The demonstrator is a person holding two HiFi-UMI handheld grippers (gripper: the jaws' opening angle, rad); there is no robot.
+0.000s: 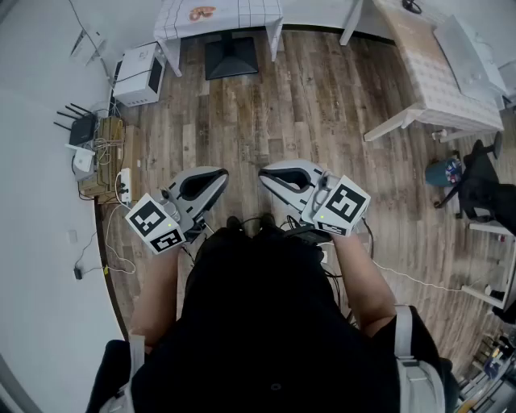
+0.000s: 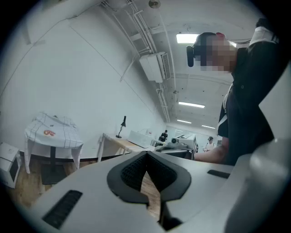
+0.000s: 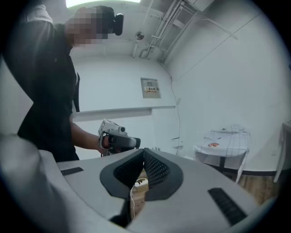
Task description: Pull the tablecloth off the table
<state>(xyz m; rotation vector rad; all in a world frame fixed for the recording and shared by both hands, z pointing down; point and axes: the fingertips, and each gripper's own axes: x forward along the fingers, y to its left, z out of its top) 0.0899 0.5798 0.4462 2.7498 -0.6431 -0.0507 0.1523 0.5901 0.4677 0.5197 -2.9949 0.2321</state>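
A small table draped in a white checked tablecloth (image 1: pixel 219 14) with an orange print stands at the far end of the wood floor, well away from me. The same tablecloth (image 2: pixel 53 132) shows far off at the left of the left gripper view, and again as a tablecloth (image 3: pixel 225 139) at the right of the right gripper view. My left gripper (image 1: pixel 218 176) and right gripper (image 1: pixel 266 174) are held close in front of the person's body, tips turned toward each other. Both stand shut with nothing between the jaws: left gripper (image 2: pixel 146 155), right gripper (image 3: pixel 143 153).
A white box-like appliance (image 1: pixel 139 73), a router (image 1: pixel 81 127) and a power strip (image 1: pixel 124 185) with cables lie along the left wall. A long light table (image 1: pixel 435 73) and a dark chair (image 1: pixel 484 189) stand at the right. Other people work at the far desks (image 2: pixel 136 141).
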